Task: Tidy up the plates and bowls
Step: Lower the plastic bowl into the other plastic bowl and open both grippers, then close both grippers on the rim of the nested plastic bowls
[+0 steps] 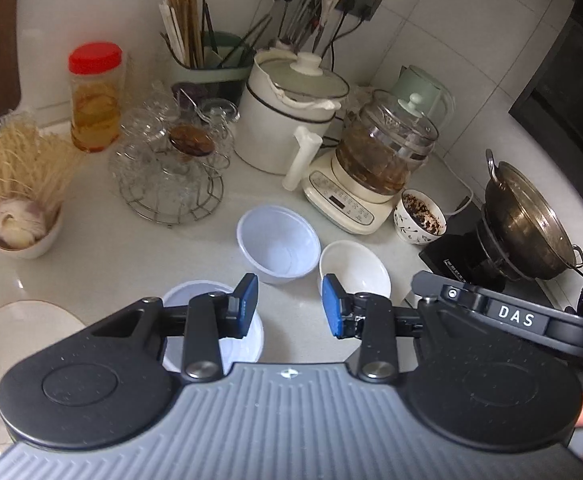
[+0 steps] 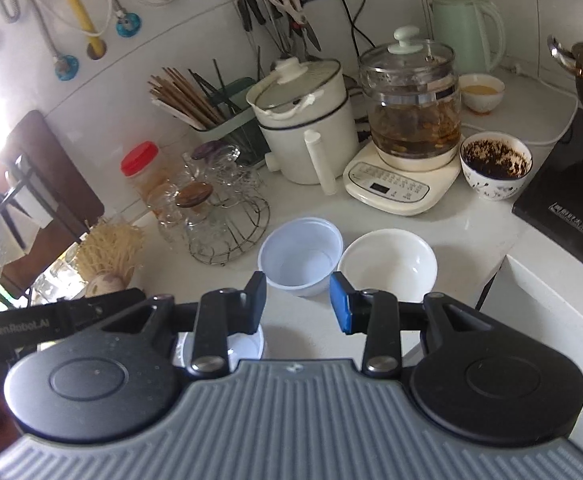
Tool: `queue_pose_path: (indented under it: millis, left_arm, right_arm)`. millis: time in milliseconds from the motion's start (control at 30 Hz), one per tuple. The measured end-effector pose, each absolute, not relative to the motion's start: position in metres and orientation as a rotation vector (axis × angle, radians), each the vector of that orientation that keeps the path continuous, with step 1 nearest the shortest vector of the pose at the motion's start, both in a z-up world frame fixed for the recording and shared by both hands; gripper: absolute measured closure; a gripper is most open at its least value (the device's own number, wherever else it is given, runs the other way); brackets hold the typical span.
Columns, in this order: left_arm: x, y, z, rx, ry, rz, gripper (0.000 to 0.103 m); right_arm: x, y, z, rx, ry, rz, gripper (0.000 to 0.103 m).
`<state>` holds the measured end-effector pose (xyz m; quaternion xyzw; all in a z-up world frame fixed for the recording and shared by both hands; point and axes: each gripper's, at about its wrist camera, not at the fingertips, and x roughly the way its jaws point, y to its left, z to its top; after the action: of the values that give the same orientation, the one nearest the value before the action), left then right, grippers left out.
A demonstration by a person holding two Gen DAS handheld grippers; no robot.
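We see, at back of counter [image 2: 471, 232]: red-lid jar [image 1: 96, 96], glass rack [image 1: 171, 172], chopsticks [image 1: 183, 20], white pot [image 2: 303, 120], glass kettle w/ brew [image 2: 411, 108], wok [image 1: 531, 220] at right.

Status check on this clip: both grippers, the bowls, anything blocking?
Left hand-held gripper open, empty. Right hand-held gripper open, empty. Plastic bowl and white bowl side by side on counter, untouched. Glass rack close left.

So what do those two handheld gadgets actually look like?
Each is a ribbed grey plastic body with black round-ended linkage arms and blue-padded black fingers: the left gripper and the right gripper. White "DAS" and "GenRobot.AI" lettering marks their sides. No cables show.
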<state>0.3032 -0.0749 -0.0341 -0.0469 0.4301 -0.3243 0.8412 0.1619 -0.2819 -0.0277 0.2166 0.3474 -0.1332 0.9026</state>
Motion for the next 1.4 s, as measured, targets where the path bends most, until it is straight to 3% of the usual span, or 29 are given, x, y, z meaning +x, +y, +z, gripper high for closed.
queue_pose_path:
  millis: [600,767,1400]
  left_arm:
    - [0.408,-0.134,-0.105,-0.086,1.058,-0.586,0.062]
    - [0.433,-0.147,-0.126,-0.131,1.097,-0.525,0.057]
    - [0.458,-0.176,-0.18,-0.172,1.184,-0.386,0.058]
  right_arm:
    - [0.255,-0.353,-0.084,0.533,0.812,-0.159,0.064]
    - [0.291,-0.37,-0.108,0.516,0.865,-0.093,0.064]
    - [0.349,-0.389,-0.173,0.457,1.009,0.026,0.066]
